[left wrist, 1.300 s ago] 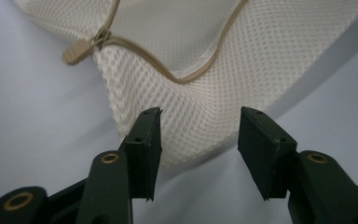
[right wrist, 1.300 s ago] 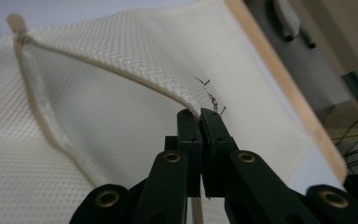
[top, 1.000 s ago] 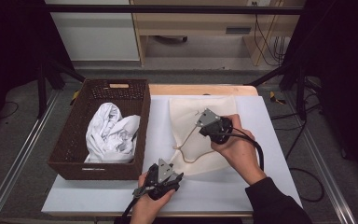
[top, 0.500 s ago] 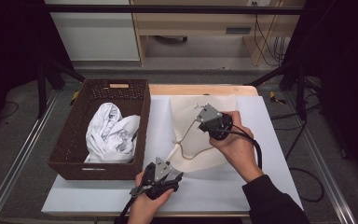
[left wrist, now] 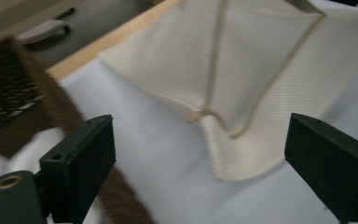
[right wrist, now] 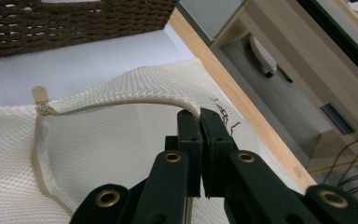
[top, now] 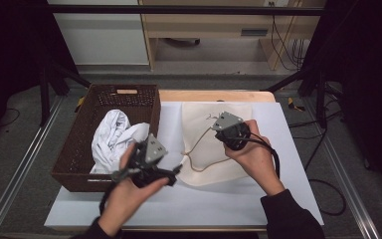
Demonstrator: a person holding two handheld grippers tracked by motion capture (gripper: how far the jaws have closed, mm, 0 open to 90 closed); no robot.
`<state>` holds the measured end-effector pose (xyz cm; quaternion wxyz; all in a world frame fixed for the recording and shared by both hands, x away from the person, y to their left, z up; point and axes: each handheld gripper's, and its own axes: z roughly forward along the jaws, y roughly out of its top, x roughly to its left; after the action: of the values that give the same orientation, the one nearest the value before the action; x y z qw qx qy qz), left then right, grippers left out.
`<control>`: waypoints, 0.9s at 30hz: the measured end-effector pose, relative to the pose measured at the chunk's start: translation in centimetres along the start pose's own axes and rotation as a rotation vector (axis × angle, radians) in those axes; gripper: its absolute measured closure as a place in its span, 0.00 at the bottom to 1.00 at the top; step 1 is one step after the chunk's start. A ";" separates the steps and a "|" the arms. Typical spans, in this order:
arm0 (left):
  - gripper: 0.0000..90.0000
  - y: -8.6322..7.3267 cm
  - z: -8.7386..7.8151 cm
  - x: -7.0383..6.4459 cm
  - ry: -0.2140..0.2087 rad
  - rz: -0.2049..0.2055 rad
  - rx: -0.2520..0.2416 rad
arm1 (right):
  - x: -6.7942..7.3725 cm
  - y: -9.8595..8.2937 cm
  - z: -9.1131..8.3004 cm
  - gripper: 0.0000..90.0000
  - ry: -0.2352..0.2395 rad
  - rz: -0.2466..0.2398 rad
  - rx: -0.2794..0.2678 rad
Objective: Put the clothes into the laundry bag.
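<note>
1. Left of centre in the high view, a brown woven basket (top: 74, 164) sits on the white table (top: 278, 199) and holds a crumpled white cloth (top: 110, 139)
2. Right of the basket, a cream mesh bag (top: 204, 129) lies flat on the table, its zip edge curving across the middle
3. At lower centre, the left gripper (top: 151, 167) hovers beside the basket's near corner; the left gripper view shows its jaws spread wide with nothing between them, the bag's folded corner (left wrist: 223, 126) ahead
4. At centre right, the right gripper (top: 218, 123) meets the bag; the right gripper view shows its jaws pressed together, pinching the bag's zip edge (right wrist: 186, 105), and the zip pull (right wrist: 40, 95) at left
</note>
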<state>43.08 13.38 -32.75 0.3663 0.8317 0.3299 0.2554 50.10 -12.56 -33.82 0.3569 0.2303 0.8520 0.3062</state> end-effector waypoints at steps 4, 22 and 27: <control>0.06 0.7 -1.0 4.5 0.040 -0.037 0.037 | 0.0 -0.5 0.0 0.98 0.013 0.000 -0.016; 0.06 -4.4 2.5 15.2 0.209 -0.277 0.251 | 0.6 -1.3 1.0 0.98 0.068 -0.002 -0.020; 0.06 -5.2 3.4 15.8 0.194 -0.292 0.276 | 0.5 -1.3 1.1 0.98 0.075 -0.007 -0.010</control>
<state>53.71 26.17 -35.98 0.2488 0.7888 0.5123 0.2310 50.39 -12.76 -35.62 0.3270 0.2138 0.8639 0.3178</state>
